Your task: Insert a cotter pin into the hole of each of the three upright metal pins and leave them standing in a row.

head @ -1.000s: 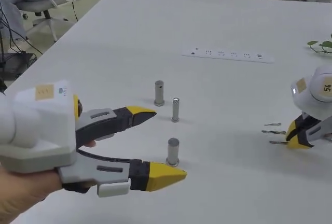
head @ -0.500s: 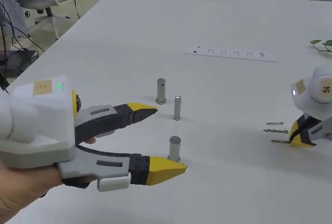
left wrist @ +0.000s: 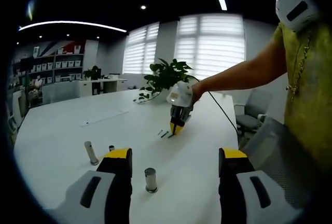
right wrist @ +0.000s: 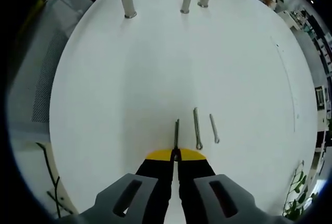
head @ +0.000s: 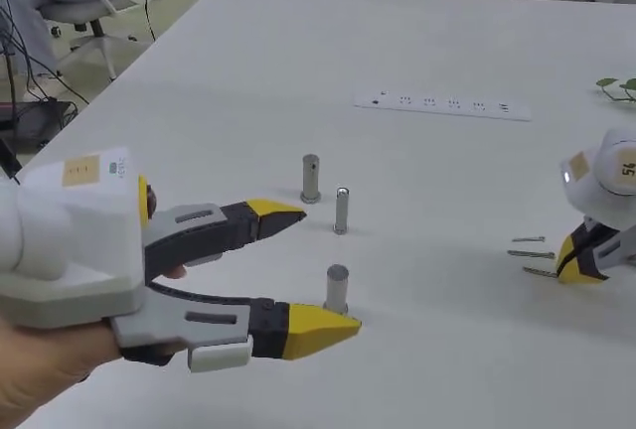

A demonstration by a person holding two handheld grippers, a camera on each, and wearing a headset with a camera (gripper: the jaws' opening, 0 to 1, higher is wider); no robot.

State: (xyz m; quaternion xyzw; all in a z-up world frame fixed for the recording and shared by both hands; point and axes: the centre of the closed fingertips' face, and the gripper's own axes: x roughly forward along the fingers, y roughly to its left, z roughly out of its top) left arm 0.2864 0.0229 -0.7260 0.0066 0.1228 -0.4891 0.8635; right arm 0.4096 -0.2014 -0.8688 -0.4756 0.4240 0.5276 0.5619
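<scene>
A: Right gripper view: where's the cotter pin [right wrist: 176,133]?
B: Pinched in my right gripper [right wrist: 175,154], low on the table [right wrist: 129,79], beside two more cotter pins [right wrist: 197,128] [right wrist: 213,128]. Three metal pins [head: 311,179] [head: 342,211] [head: 337,288] stand upright. My left gripper [head: 326,268] is spread by the nearest.

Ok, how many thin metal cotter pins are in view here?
3. One thin metal cotter pin is pinched at the right gripper tips; a second and a third lie loose on the white table beside it. None seems hidden.

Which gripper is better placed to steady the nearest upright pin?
Left. The left gripper is open near the nearest metal pin; the right gripper is shut on a cotter pin.
</scene>
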